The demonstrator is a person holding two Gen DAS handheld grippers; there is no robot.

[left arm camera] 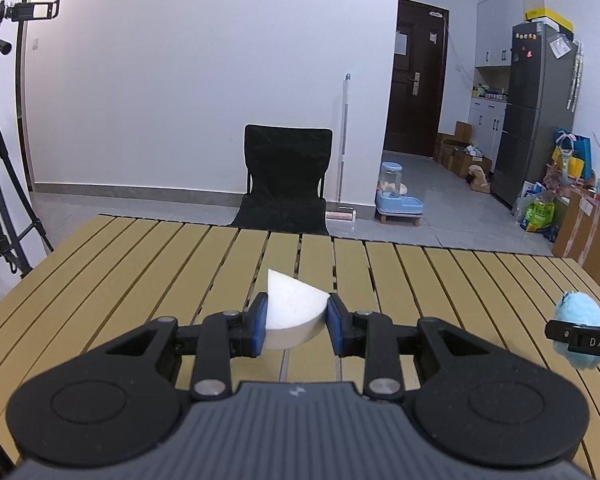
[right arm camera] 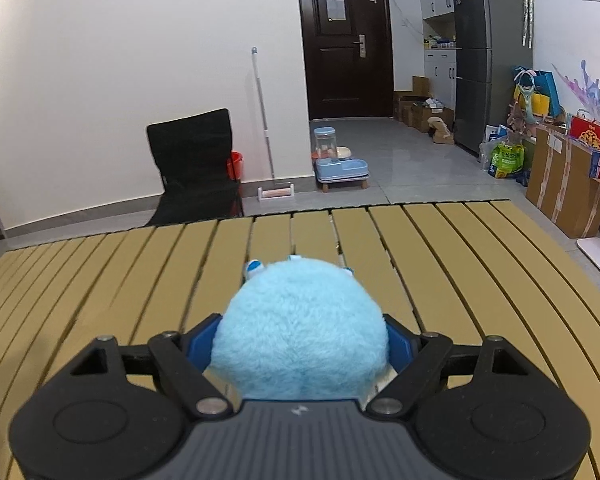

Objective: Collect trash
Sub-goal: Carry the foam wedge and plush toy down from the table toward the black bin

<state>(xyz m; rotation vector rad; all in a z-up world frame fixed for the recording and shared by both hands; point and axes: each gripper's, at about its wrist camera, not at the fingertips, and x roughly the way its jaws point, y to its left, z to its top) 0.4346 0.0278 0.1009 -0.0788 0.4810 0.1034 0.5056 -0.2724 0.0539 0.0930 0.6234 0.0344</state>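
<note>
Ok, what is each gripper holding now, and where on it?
Left gripper clamps the white wedge-shaped foam piece across its two side faces. Right gripper grips the fluffy light-blue plush ball across its widest middle.

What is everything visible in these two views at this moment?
foam wedge: one, white, between the left gripper's pads
plush toy: one, light blue, between the right gripper's pads
table: one, tan, slatted, below both grippers
chair: one, black, beyond the table
tripod: one, black, far left
door: one, dark brown, back wall
fridge: one, grey, right
left gripper: shut on the wedge
right gripper: shut on the toy
</note>
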